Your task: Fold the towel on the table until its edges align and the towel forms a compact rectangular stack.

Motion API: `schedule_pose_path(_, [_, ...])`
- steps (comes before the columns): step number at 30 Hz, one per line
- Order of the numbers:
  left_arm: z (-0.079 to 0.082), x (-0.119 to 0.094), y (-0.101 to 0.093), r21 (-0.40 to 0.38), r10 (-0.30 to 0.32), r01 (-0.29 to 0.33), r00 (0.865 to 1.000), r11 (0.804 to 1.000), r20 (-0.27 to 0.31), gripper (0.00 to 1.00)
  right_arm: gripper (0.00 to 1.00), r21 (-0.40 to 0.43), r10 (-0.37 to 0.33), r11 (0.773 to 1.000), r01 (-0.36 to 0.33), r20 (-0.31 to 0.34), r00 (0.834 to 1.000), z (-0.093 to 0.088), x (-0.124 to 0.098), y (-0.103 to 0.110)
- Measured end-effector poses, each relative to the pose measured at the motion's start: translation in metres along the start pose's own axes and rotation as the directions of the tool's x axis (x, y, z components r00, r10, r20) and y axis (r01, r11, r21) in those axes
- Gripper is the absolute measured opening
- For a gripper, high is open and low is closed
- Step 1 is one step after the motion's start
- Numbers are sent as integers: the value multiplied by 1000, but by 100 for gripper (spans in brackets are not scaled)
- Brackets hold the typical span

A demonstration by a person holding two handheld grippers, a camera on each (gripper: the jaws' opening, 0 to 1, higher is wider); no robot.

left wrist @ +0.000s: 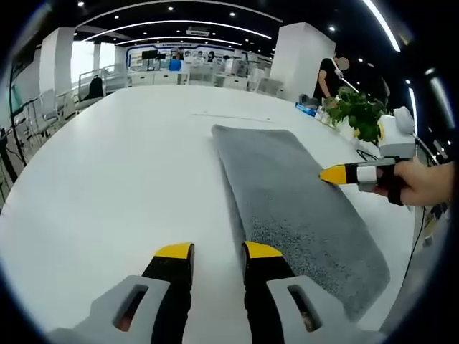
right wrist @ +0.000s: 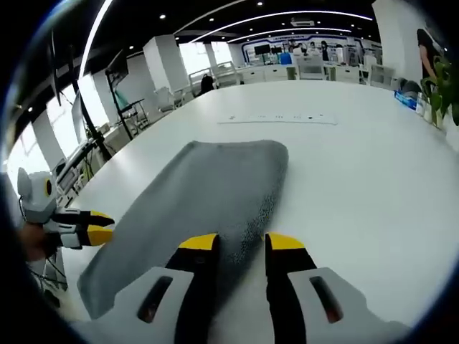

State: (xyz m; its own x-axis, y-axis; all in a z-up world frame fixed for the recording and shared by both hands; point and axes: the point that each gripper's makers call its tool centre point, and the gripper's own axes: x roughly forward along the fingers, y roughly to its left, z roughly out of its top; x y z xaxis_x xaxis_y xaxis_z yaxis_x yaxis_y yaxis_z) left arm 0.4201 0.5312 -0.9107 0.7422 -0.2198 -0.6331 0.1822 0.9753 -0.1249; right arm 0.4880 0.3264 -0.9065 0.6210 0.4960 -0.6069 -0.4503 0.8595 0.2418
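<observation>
The grey towel (left wrist: 294, 208) lies folded lengthwise on the white table (left wrist: 122, 165). The left gripper (left wrist: 219, 251) hovers beside its near edge (jaws parted, empty). The right gripper (right wrist: 240, 244), also parted and empty, hangs over the opposite edge.

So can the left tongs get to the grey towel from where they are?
Probably yes. The left tongs sit open just off the grey towel, near its long edge, with bare white table between and nothing in the way. The right tongs hover at the far edge.
</observation>
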Motion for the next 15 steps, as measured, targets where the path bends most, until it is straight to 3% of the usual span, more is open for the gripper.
schedule_pose_path(4, [6,6,-5,22,-6,6,1000,1000,1,24,22,14,10,1000,-10,-3,1000,-12,-7,2])
schedule_pose_path(8, [9,11,-8,85,2,-1,1000,996,-12,22,12,39,23,999,-23,12,1000,-13,-9,7])
schedule_pose_path(12, [10,13,-12,122,-3,6,1000,992,-24,19,11,18,16,1000,-16,7,1000,-15,-6,7])
schedule_pose_path(15, [11,15,-14,129,-12,15,1000,992,-24,17,10,50,27,998,-28,9,1000,-16,-4,6])
